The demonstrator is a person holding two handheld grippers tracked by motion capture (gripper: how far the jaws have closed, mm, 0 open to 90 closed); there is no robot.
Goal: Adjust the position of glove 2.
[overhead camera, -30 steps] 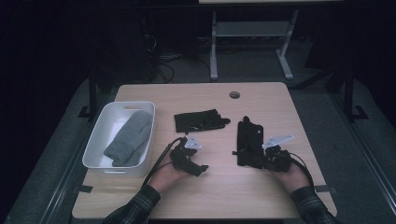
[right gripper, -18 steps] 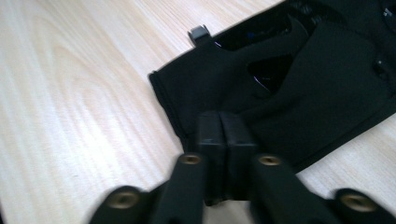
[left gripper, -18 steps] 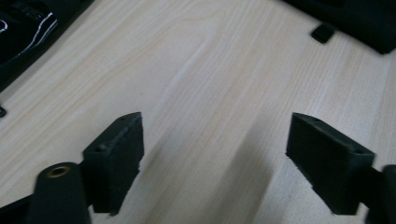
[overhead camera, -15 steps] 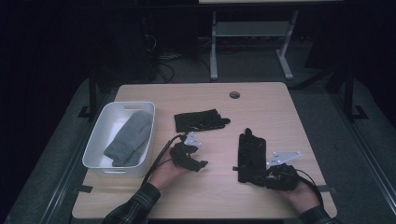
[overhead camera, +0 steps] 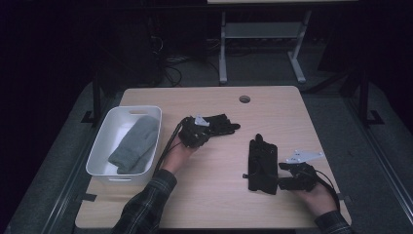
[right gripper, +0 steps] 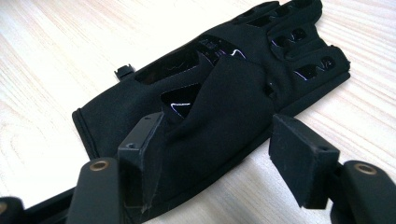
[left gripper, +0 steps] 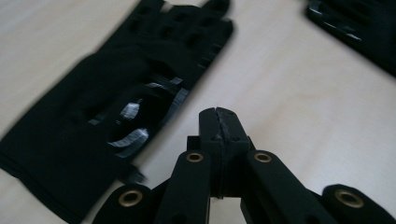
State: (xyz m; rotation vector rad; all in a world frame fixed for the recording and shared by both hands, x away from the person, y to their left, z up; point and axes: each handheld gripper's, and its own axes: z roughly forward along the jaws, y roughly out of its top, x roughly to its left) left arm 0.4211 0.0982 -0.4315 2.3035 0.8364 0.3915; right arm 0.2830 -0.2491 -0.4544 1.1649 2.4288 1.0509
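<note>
The work in hand seems to be the sorting of gloves on the desk (overhead camera: 214,200). Two black gloves lie flat on the wood, well apart from each other. The far black glove (overhead camera: 219,124) lies near the middle of the desk, with its fingers pointing to the right in the high view. The near black glove (overhead camera: 262,163) lies closer to the person, on the right side, with its fingers pointing away.

The left tongs (left gripper: 218,128) have just been closing and are now clenched with nothing between the jaws; they hover just beside the far black glove (left gripper: 126,107), near its cuff end, not touching it as far as I can see. The right tongs (right gripper: 224,154) have just been opening. Their jaws stand apart on both sides of a raised fold of the near black glove (right gripper: 224,93), and the pads do not seem to press it, so I judge this glove as released.

A white bin (overhead camera: 104,146) stands at the left edge of the desk, with a grey glove (overhead camera: 136,144) already lying in it.

In my judgement, the next move calls for the left tongs to open again, come over the cuff of the far black glove and pinch the cloth, because the flat fabric gives little to catch.

There are shiny patches on both black gloves, but I can read no brand, label or writing anywhere.
</note>
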